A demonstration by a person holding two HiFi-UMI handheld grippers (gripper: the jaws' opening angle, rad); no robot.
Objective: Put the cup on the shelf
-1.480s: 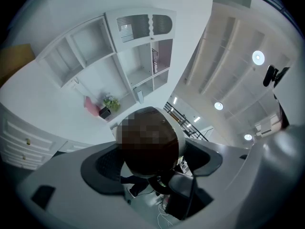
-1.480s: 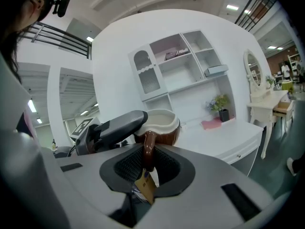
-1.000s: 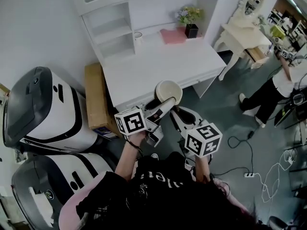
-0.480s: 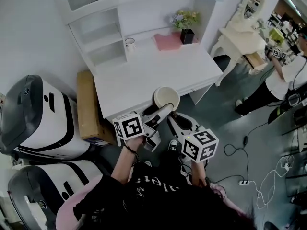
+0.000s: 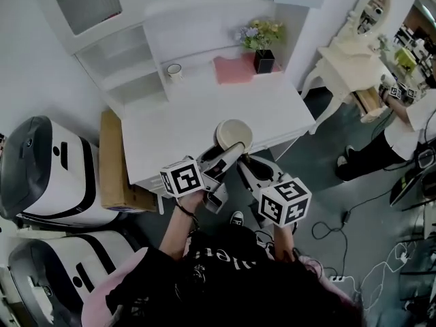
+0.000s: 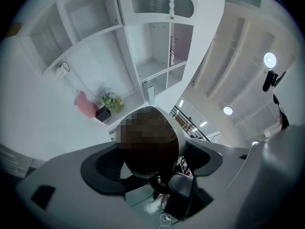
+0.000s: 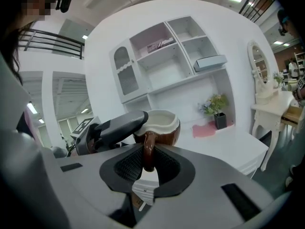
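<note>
Cup is sitting squeezed in left hand-held gripper and right hand-held gripper, so keep it level going to upper-left shelf.

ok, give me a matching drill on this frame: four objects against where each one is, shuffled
1 cup
2 pink cloth
3 small mug
4 cardboard box

A on the floor beside the desk
B held by the left gripper and the right gripper
C on the desk, next to the flower pot
D on the desk, by the shelf unit

Pairs: 1-B, 2-C, 3-D, 4-A
</note>
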